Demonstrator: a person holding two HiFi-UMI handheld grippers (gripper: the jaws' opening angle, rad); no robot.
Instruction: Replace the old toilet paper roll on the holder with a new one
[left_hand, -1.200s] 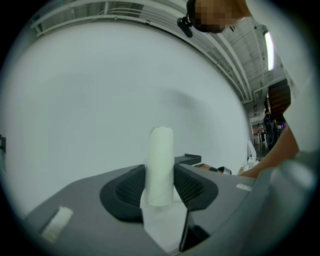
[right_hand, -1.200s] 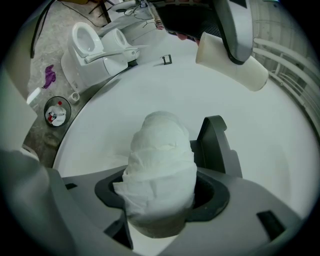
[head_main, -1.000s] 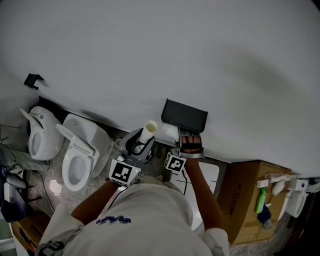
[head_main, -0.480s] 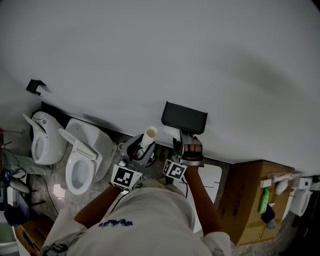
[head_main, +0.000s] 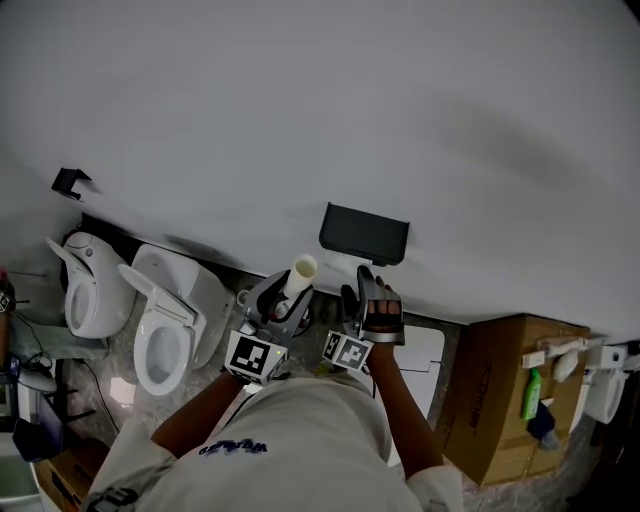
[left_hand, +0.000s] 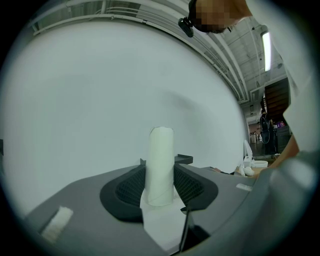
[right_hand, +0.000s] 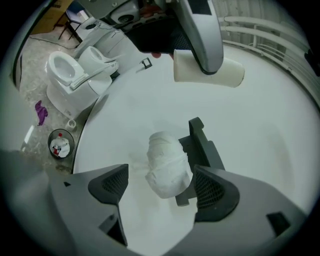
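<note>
Right gripper (right_hand: 162, 195), lower centre of its own view: the jaws are spread wide, having just been opening. The new toilet paper roll (right_hand: 167, 162) lies between the two pads but is touched by neither. The roll, white and somewhat crumpled on its face, sits against the dark holder (right_hand: 202, 145) at frame centre, on the pale wall (right_hand: 270, 150). Whether it is fully seated on the holder cannot be told. Left gripper (left_hand: 161, 195), lower centre of its view: the jaws pinch the old cardboard tube (left_hand: 161, 155), which stands upright between the pads. In the head view this tube appears just left of the right gripper, below the holder. A toilet (head_main: 165, 320) stands at the lower left of the head view. Judged step: letting go of the new roll. To do it well, the right gripper should draw straight back along its own jaw line with the pads wide. That way neither pad drags the loose paper or tips the roll off. The left gripper should hold the tube clear of the holder.
</note>
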